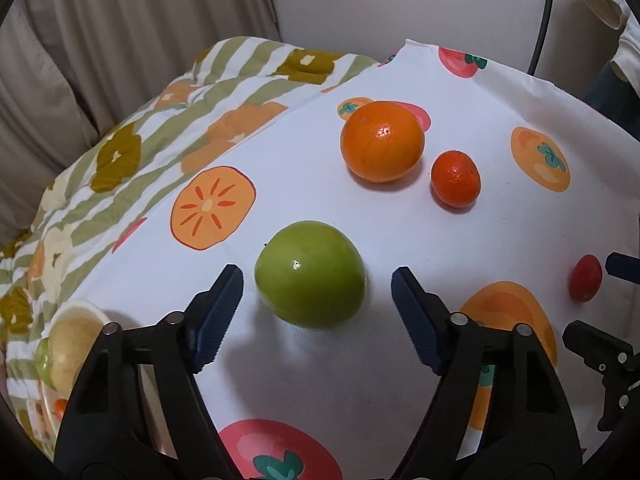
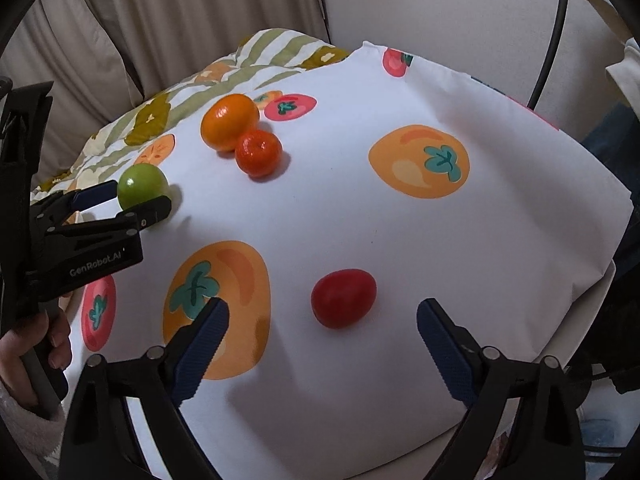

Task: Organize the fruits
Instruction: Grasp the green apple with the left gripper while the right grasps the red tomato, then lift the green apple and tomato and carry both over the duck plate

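Left gripper (image 1: 316, 280) straddles the green apple (image 1: 310, 274), jaws spread wider than the fruit, pads clear of its skin on both sides. Nothing held yet. Right gripper (image 2: 322, 320) does the same over the small red tomato (image 2: 344, 298): jaws wide, gaps either side, empty. Both tilt steeply down at the white fruit-print cloth (image 1: 360, 216), so my read is a paired pick, each claw lined up to close on its own fruit.

Big orange (image 1: 382, 140) and the small tangerine (image 1: 455, 179) sit just beside each other further back, untouched.

Likely drop-off: a bowl (image 1: 82, 310) at the lower left edge of the left view, already holding pale and green fruit. It's mostly hidden behind the left claw's finger, contents hard to identify. Person's hand (image 2: 24, 356) on the left handle is partly cut off.
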`<state>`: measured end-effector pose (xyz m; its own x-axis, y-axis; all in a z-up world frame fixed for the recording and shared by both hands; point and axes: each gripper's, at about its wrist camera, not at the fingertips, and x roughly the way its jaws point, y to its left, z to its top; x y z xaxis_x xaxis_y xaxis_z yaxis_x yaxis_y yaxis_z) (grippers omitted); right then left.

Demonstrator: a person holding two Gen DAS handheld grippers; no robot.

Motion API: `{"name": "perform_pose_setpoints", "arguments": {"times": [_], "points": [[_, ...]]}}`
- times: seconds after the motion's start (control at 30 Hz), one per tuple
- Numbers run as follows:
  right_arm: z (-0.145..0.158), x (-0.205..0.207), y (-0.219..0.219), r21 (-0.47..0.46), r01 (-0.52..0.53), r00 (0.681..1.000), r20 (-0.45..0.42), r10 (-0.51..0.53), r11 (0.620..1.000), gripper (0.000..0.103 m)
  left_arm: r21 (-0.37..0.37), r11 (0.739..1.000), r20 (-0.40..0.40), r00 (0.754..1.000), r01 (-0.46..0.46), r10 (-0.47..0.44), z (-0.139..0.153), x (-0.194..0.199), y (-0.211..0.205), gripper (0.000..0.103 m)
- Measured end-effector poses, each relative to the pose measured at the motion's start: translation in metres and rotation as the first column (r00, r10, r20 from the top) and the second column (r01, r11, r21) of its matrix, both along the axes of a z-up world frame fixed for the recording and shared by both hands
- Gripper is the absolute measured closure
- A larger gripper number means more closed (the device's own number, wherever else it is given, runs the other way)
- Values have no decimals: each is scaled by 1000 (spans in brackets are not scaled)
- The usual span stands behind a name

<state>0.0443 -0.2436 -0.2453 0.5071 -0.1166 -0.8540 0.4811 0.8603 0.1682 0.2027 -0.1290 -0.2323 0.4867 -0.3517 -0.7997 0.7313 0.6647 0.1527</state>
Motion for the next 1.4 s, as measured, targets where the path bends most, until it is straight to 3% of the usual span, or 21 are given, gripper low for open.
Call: {"name": "perform_pose_setpoints", "arguments": {"times": [0.07, 0.13, 0.7, 0.87, 1.4], "points": [[-3, 1, 0, -3, -1, 1000, -8, 1, 1000, 17, 5, 1000, 2, 1000, -4, 4, -1, 1, 0, 38], [-4, 3, 0, -8, -3, 1000, -15, 3, 1000, 21, 6, 1000, 8, 1000, -8, 8, -1, 2, 1, 42], [-8, 7, -3, -33, -60, 997, -54, 58, 998, 50, 14, 1000, -25, 999, -24, 25, 1, -4, 7, 42], [-6, 9, -6, -40, -93, 994, -57, 91, 995, 70, 17, 999, -28, 999, -34, 34, 2, -15, 9, 42], [26, -5, -22, -56, -191, 981, 8, 192, 980, 70, -19, 993, 1, 993, -117, 117, 34, -48, 4, 42]]}}
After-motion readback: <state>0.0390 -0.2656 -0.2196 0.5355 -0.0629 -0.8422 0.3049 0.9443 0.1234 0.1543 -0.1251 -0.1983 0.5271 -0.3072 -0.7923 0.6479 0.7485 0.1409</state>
